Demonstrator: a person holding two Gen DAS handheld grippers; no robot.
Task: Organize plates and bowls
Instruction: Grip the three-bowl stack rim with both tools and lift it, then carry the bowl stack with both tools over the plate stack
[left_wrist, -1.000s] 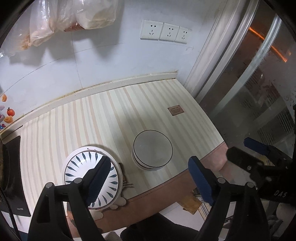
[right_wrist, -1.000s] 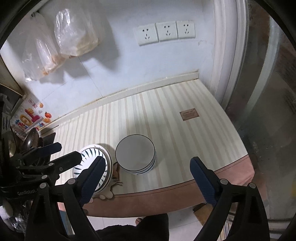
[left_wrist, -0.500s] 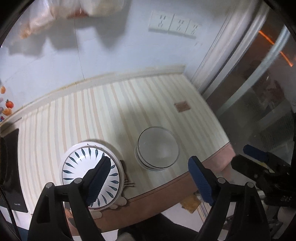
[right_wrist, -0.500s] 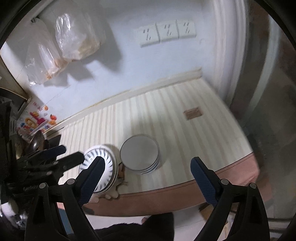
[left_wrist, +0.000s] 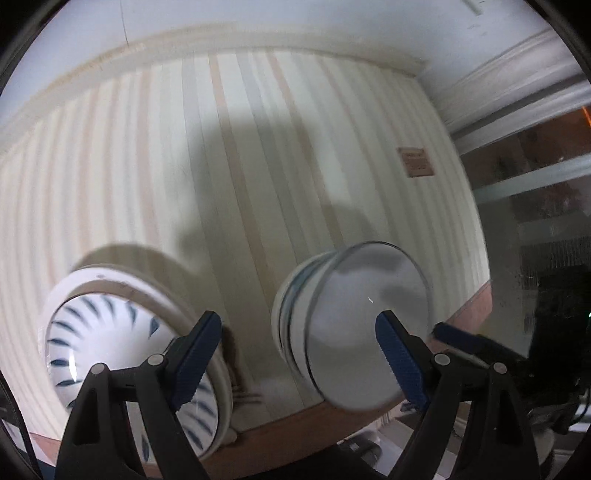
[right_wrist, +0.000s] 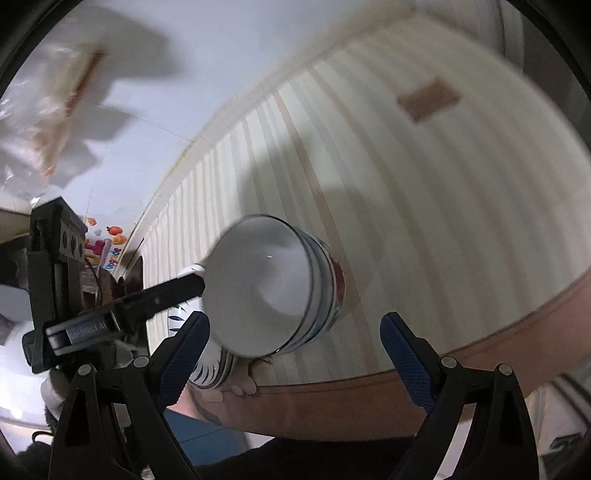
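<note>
Bowls (left_wrist: 354, 321) sit stacked near the front edge of the striped desk (left_wrist: 221, 166), just beside the leaf-patterned plates (left_wrist: 122, 365). Both grippers, left (left_wrist: 299, 354) and right (right_wrist: 295, 350), hover with fingers apart, holding nothing.

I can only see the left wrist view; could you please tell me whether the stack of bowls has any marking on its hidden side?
Observer: Yes, the stack of white bowls with blue bands carries a red patch on its side.
Operator: Thank you. Where does my left tool reach?
Observer: The left tool is open; one of its fingers ends at the stack's left rim. Whether it touches, I cannot tell.
Operator: Is anything further left?
Observer: Colourful fruit stickers on the white wall.
</note>
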